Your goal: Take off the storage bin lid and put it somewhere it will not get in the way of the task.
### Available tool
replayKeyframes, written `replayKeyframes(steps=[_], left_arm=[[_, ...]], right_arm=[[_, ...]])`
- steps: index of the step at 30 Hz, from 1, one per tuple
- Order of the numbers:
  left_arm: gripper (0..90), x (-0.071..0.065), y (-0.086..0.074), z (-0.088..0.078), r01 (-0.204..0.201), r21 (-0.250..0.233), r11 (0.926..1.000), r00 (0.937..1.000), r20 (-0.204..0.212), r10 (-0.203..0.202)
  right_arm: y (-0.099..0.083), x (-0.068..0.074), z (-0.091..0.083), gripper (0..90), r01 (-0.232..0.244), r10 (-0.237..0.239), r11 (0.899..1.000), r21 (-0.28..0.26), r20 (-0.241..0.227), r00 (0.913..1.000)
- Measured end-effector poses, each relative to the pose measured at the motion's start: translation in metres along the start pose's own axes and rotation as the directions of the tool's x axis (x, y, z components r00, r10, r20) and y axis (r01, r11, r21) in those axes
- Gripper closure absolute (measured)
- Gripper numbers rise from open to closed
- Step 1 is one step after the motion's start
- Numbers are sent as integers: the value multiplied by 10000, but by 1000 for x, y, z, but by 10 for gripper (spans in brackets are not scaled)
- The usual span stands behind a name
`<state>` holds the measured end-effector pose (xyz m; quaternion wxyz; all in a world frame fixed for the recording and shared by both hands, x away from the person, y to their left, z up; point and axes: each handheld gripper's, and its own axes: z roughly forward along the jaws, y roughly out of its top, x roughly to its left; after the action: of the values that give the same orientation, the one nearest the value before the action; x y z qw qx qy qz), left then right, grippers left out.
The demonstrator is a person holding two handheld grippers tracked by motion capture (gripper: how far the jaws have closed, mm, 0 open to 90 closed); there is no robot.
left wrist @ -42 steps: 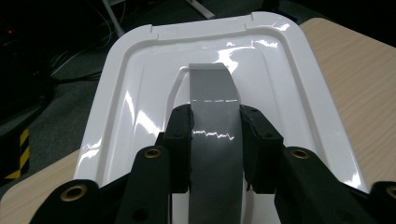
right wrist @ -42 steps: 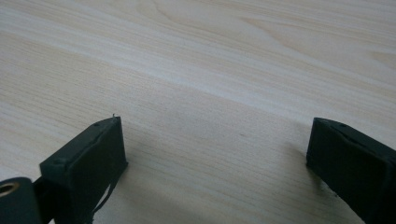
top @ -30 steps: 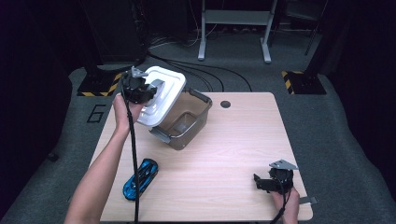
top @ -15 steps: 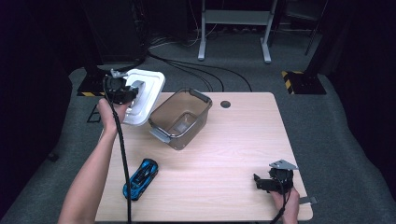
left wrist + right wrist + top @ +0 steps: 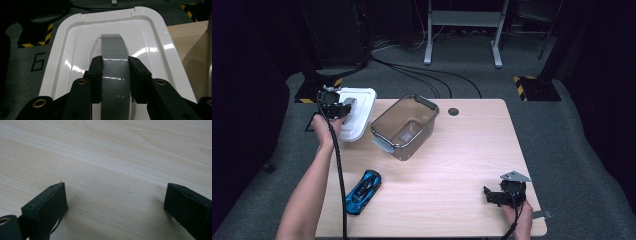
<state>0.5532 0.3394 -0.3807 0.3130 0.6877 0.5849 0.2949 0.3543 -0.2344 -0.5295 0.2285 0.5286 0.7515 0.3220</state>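
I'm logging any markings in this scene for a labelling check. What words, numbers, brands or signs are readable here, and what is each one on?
"6": a large dark numeral on the grey floor, left of the white lid in the left gripper view.
Yellow-and-black hazard stripes on the floor: a warning pattern, no lettering.
White lid, its grey handle, the clear bin, the blue toy car and the grippers: no readable text or brand.

left gripper (image 5: pixel 115 77): black jaws, brass screws, black cable | right gripper (image 5: pixel 501 196): black, grey plate
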Motion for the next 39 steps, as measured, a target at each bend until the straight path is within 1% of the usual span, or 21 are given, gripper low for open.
replayKeyframes(steps=[2,6,12,15,16,18,19,21,23,24,25,29,31,34,36,37,39], left_arm=[[668,2,-6,7,43,178,9998,10000,-62,-42],[668,7,-17,17,322,368,9988,9994,-171,-316],[668,10,-33,31,453,736,9963,9988,-232,-437],[668,12,-40,38,624,883,9941,9979,-225,-606],[668,12,-42,40,618,1001,9931,9980,-220,-598],[668,13,-47,45,677,1105,9916,9976,-212,-657],[668,13,-47,45,677,1105,9916,9976,-212,-657],[668,13,-54,52,720,1328,9885,9973,-208,-698],[668,13,-58,55,858,1401,9864,9963,-170,-842],[668,13,-59,57,869,1435,9858,9962,-186,-851],[668,12,-60,58,830,1463,9857,9965,-181,-813],[668,9,-68,64,486,1659,9849,9987,-250,-450],[668,8,-71,67,486,1798,9825,9987,-251,-448],[668,7,-74,70,299,1808,9831,9994,-217,-264],[666,7,-74,69,371,1829,9824,9992,-187,-342],[666,8,-74,69,319,1819,9828,9994,-152,-296],[663,8,-75,68,350,1781,9834,9994,-55,-346]], right_arm=[[0,0,0,36,-3,3,10000,2,0,10000],[0,0,0,36,2,-2,10000,2,1,10000],[0,0,0,36,12,-12,10000,-10,6,10000],[0,0,0,36,11,-11,10000,-9,6,10000],[0,0,0,36,15,-15,10000,-10,6,10000],[0,0,0,37,9,-9,10000,-10,5,10000],[0,0,0,37,17,-17,10000,-11,8,10000],[0,0,0,37,24,-24,10000,-14,8,10000],[0,0,0,37,20,-20,10000,-11,7,10000],[0,0,0,37,16,-16,10000,-15,9,10000],[0,0,0,37,19,-19,10000,-14,8,10000],[0,0,0,37,25,-25,10000,-16,5,10000],[0,0,0,38,26,-26,10000,-13,6,10000],[0,0,0,38,36,-36,10000,-18,7,10000],[0,0,0,38,29,-29,10000,-11,5,10000],[0,0,0,38,33,-33,10000,-13,6,10000],[0,0,0,39,29,-29,10000,-14,0,10000]])
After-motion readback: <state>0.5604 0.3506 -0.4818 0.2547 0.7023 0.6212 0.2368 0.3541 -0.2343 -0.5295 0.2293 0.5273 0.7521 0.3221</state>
